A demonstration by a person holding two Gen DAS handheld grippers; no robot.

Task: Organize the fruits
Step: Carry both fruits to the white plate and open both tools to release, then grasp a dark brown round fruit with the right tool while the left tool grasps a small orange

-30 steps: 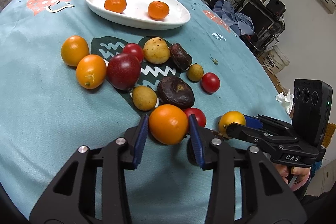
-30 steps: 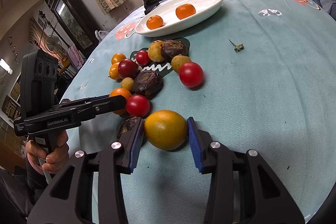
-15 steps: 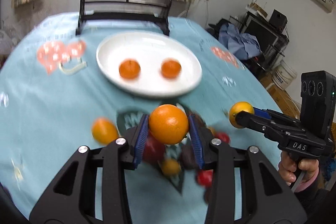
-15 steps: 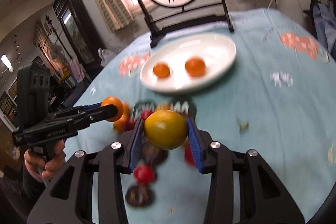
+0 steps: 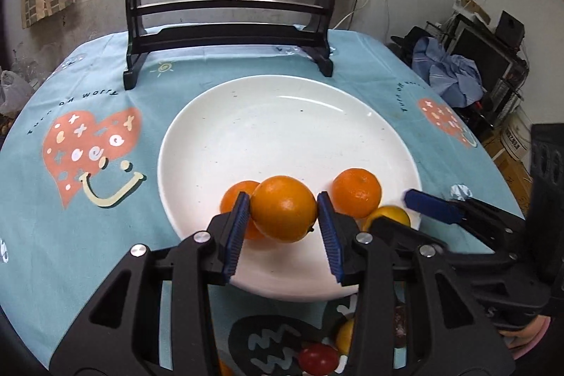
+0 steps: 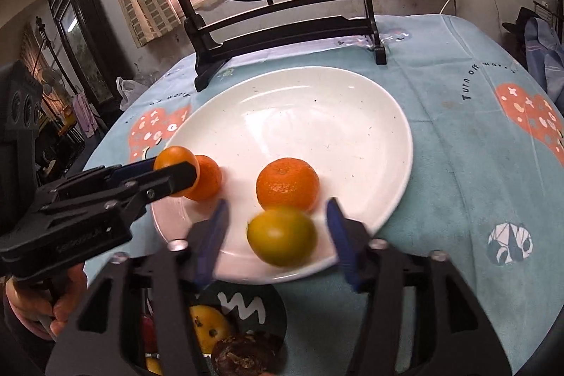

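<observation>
A white plate (image 5: 282, 136) lies on the blue tablecloth; it also shows in the right wrist view (image 6: 317, 115). Two small oranges lie in it, one on the left (image 6: 208, 178) and one on the right (image 5: 356, 192) (image 6: 287, 182). My left gripper (image 5: 283, 228) is shut on an orange (image 5: 283, 213) and holds it over the plate's near edge. My right gripper (image 6: 278, 235) is open, its jaws wide apart. A yellow-green orange (image 6: 282, 236) lies blurred between them on the plate's near rim, touching neither pad; it also shows in the left wrist view (image 5: 387, 217).
A black stand with a round painted screen (image 5: 232, 23) stands at the table's far edge behind the plate. Several loose fruits lie below the grippers near me: a red one (image 5: 319, 358), a yellow one (image 6: 208, 326), a dark wrinkled one (image 6: 246, 355).
Both grippers have carried their oranges from the fruit pile forward to the plate's near edge. The right gripper has opened and let its yellow-green orange go onto the plate.
</observation>
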